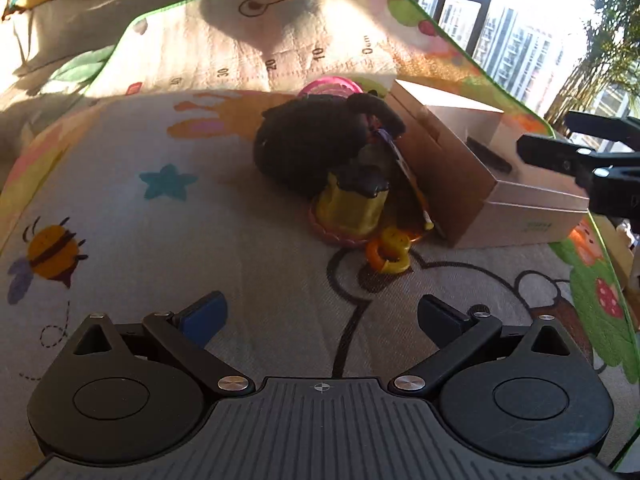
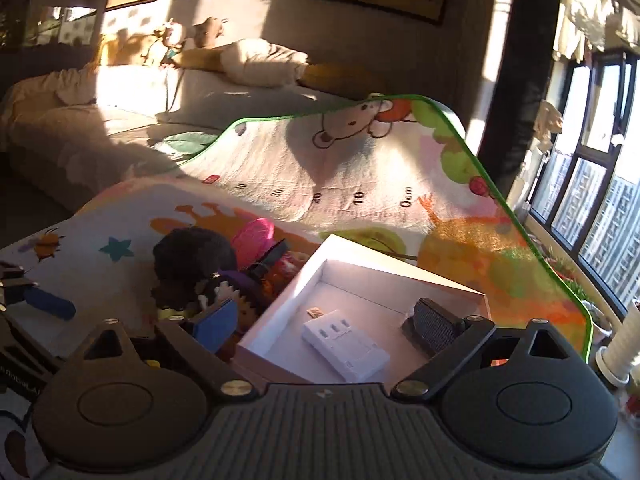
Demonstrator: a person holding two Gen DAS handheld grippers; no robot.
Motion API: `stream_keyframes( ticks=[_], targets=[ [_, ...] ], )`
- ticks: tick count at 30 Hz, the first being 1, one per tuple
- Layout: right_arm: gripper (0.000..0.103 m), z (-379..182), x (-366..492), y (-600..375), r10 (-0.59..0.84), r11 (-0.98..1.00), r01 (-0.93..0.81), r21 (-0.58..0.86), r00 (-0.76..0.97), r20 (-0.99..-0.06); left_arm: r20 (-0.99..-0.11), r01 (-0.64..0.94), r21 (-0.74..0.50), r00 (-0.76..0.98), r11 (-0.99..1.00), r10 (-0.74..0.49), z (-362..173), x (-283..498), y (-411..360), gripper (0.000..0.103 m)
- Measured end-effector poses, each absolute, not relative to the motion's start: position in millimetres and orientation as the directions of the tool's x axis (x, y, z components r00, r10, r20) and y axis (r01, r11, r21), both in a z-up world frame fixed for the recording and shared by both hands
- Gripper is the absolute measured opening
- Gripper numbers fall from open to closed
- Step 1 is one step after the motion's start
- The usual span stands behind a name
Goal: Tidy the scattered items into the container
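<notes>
1. A black fuzzy plush toy lies on the cartoon play mat, touching the box's left wall; by its look it is soft, light and squashable, and a pinch across its bulk should hold.
2. Just in front of it stands a yellow plastic cup-shaped toy on a pink ring, with a small yellow-and-orange ring toy nearer still; both look rigid, light and perhaps slick, best taken across the sides.
3. The left gripper hovers short of this pile, jaws spread wide and empty.
4. The open cardboard box, the container, sits right of the toys and holds a white flat block.
5. The right gripper hangs over the box's near edge, jaws apart, gripping nothing.
</notes>
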State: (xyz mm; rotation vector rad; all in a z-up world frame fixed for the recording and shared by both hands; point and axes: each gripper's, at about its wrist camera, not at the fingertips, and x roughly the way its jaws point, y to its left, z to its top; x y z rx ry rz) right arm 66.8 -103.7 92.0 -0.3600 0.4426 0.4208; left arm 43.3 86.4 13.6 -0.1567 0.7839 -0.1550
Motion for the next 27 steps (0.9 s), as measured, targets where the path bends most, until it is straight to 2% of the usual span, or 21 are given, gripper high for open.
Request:
stream_keyframes(
  ticks=[1, 3, 6, 8, 9, 10, 16, 17, 18, 19, 22, 27],
  targets=[
    [0.065, 92.3, 65.9, -89.5, 0.338, 0.832, -0.501, -0.237, 0.799, -0.498, -0.685, 0.078, -0.201, 0.701, 0.976, -0.197, 13.9, 40.0, 89.0, 0.103],
    [0.049, 93.3, 71.0, -66.4, 0.37, 0.805, -0.547, -0.229, 0.766, -0.525, -0.676, 0.083, -0.203, 0.709, 0.976, -0.201, 13.8, 36.7, 89.1, 0.103],
    [0.048, 98.5, 96.6, -38.5, 0.399, 0.806, -0.571, -0.157, 0.719, -0.569, -0.655, 0.087, -0.199, 0.729, 0.976, -0.199, 10.4, 32.9, 88.2, 0.103],
    [0.061, 97.3, 120.2, -28.4, 0.395, 0.835, -0.542, -0.092, 0.708, -0.585, -0.64, 0.082, -0.208, 0.742, 0.975, -0.199, 7.9, 31.5, 87.9, 0.103],
    [0.084, 94.0, 134.0, -24.4, 0.389, 0.848, -0.526, -0.064, 0.7, -0.599, -0.631, 0.081, -0.211, 0.75, 0.974, -0.199, 6.6, 29.6, 87.9, 0.103],
    [0.091, 89.5, 146.1, -20.3, 0.386, 0.853, -0.519, -0.044, 0.686, -0.617, -0.625, 0.084, -0.207, 0.755, 0.975, -0.198, 5.6, 28.0, 87.6, 0.103],
    [0.092, 60.6, 176.9, 8.8, 0.368, 0.818, -0.567, -0.092, 0.64, -0.675, -0.608, 0.097, -0.203, 0.768, 0.974, -0.203, 3.6, 24.6, 87.5, 0.103],
    [0.09, 60.2, 176.7, 14.6, 0.378, 0.802, -0.589, -0.095, 0.625, -0.683, -0.606, 0.097, -0.203, 0.769, 0.974, -0.203, 3.4, 24.5, 87.7, 0.103],
    [0.071, 61.9, 174.6, 19.5, 0.392, 0.787, -0.609, -0.096, 0.614, -0.685, -0.604, 0.097, -0.204, 0.771, 0.974, -0.203, 3.3, 24.2, 87.6, 0.103],
    [0.062, 65.8, 171.8, 22.5, 0.399, 0.781, -0.617, -0.095, 0.61, -0.685, -0.603, 0.097, -0.204, 0.772, 0.974, -0.203, 3.2, 23.8, 87.4, 0.103],
    [0.052, 87.7, 160.0, 22.4, 0.41, 0.788, -0.607, -0.103, 0.642, -0.648, -0.602, 0.096, -0.2, 0.773, 0.975, -0.2, 2.6, 24.1, 87.3, 0.103],
    [0.05, 127.9, 125.7, -30.6, 0.492, 0.805, -0.594, 0.012, 0.655, -0.574, -0.605, 0.095, -0.188, 0.773, 0.978, -0.192, 2.4, 24.1, 85.5, 0.103]
  ],
)
